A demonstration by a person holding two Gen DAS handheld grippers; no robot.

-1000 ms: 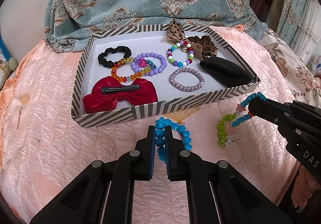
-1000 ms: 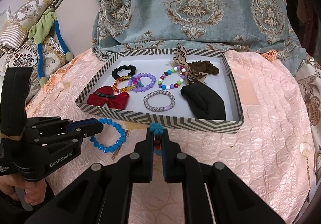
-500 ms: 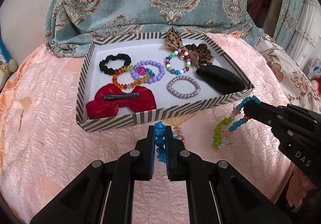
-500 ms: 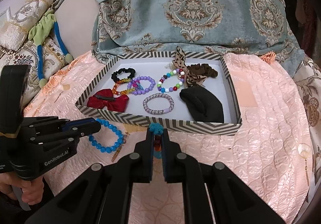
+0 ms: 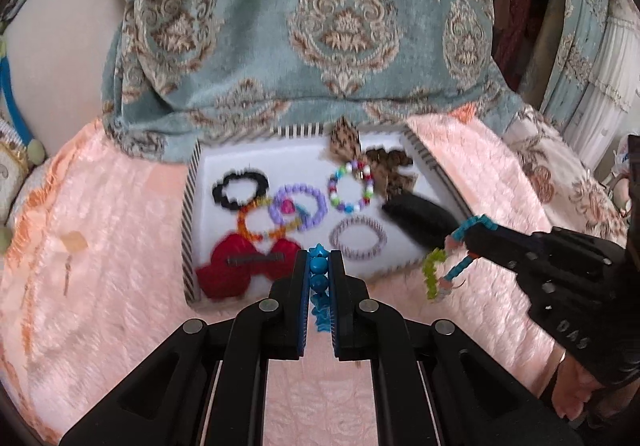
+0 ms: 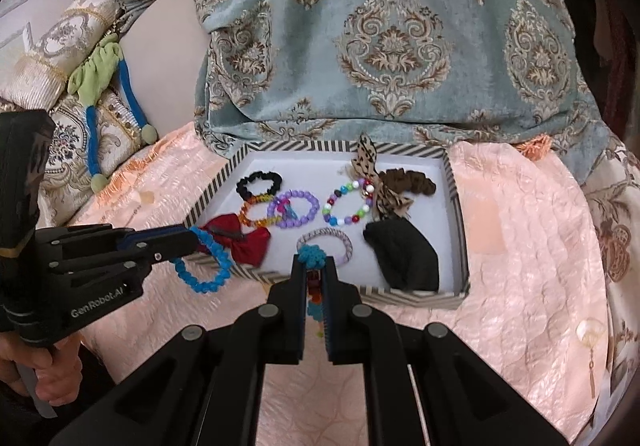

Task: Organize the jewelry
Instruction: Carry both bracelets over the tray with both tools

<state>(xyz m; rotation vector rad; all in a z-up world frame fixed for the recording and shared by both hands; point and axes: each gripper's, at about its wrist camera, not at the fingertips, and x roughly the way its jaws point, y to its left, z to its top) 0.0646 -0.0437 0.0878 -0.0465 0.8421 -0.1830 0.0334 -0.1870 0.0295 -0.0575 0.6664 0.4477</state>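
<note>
While both jaws are clenched: each gripper carries a bracelet beside the tray.
Left gripper (image 5: 319, 270): jaws pinched on the blue bead bracelet (image 6: 204, 266), which hangs off the tips by the tray's near left corner, above the bedspread.
Right gripper (image 6: 314, 274): jaws grasping the multicolour bead strand (image 5: 444, 266); its teal, green and pink beads dangle past the tray's near right corner.
Striped tray (image 6: 456, 182): rests on the pink quilted bedspread (image 6: 520, 246), against a teal damask fabric (image 6: 380, 26).
Tray contents: black scrunchie (image 6: 258, 184), amber bracelet (image 6: 256, 214), purple bracelet (image 6: 294, 208), rainbow bracelet (image 6: 346, 204), lilac woven bracelet (image 6: 328, 246), red bow clip (image 6: 240, 242), leopard bow (image 6: 370, 174), brown scrunchie (image 6: 408, 182), black pouch (image 6: 404, 258).
Left view: blurred.
</note>
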